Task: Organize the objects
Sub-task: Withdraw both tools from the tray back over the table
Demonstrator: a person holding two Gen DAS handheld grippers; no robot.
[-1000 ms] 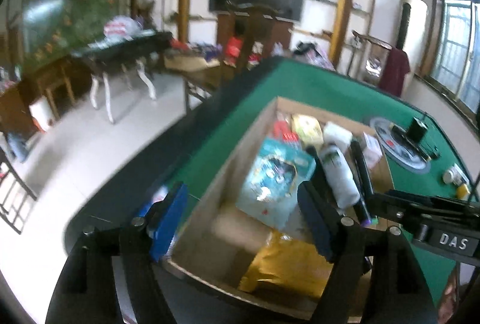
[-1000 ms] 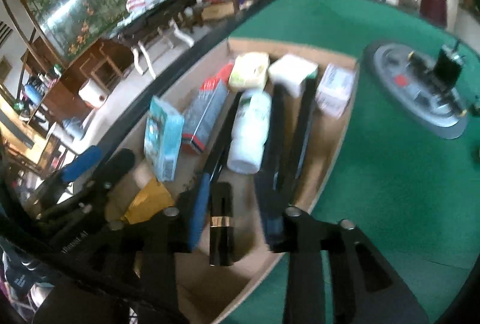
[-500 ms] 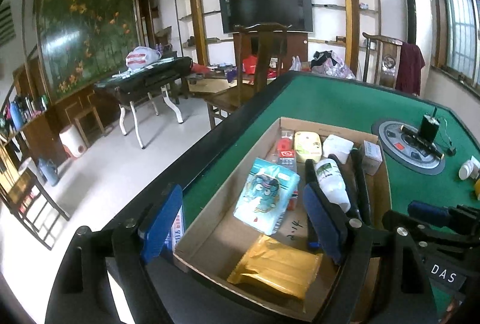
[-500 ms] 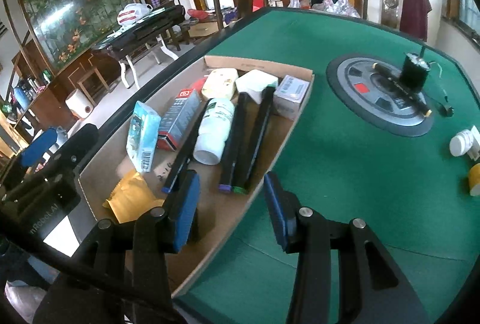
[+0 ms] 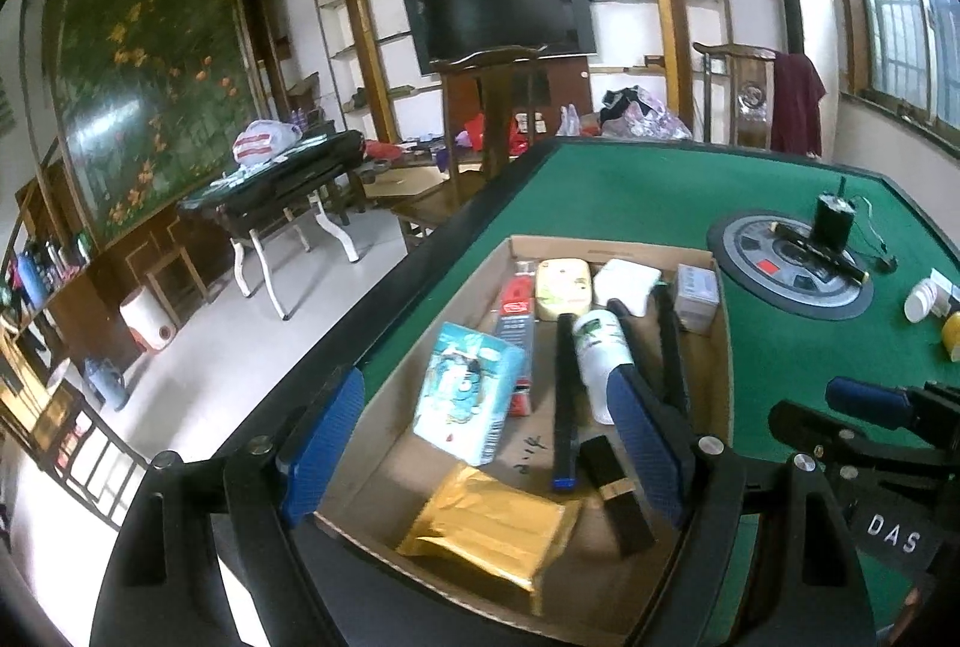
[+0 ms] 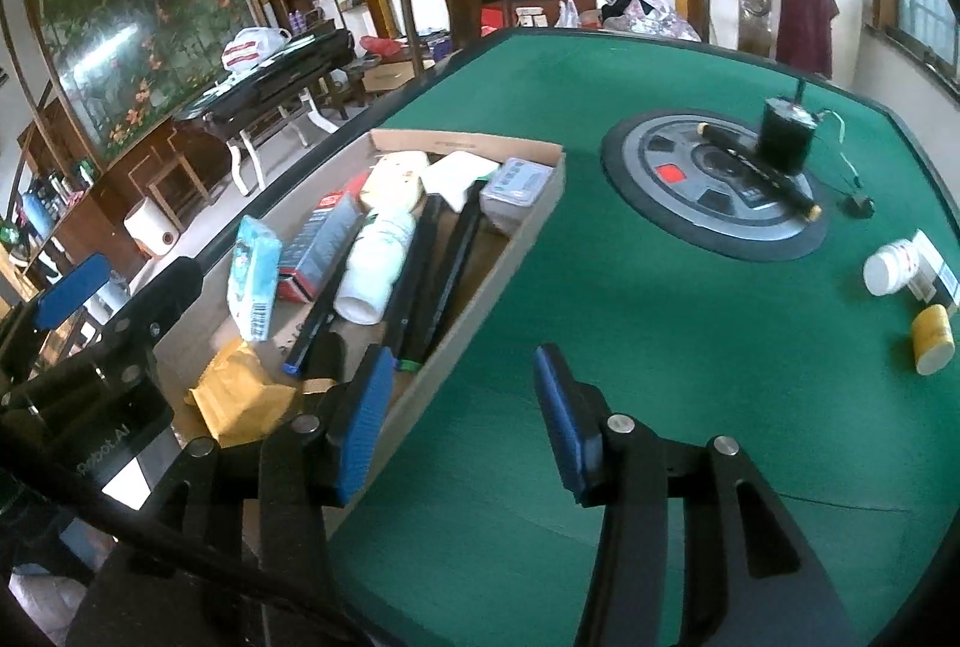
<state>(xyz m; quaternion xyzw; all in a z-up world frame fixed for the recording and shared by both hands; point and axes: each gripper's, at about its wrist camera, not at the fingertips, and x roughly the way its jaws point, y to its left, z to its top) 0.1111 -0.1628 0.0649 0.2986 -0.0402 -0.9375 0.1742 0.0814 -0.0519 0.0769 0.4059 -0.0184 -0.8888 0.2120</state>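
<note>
Right gripper (image 6: 465,413) jaws opening, nothing between them; a second ago they flanked a small black tube (image 5: 618,503), which now lies in the cardboard box (image 6: 492,257) beside the gold pouch (image 5: 486,533). Judged: that item is stowed. Left gripper (image 5: 486,443) wide open, empty, above the box's near end. Both tilt down, drawn back. White bottle (image 6: 891,266) and yellow jar (image 6: 932,338) remain on the green table (image 6: 600,287).

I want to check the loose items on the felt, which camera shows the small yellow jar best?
The right wrist view: the yellow jar lies whole on the green table beside a white bottle. The left wrist view catches only a sliver at its right edge.
</note>
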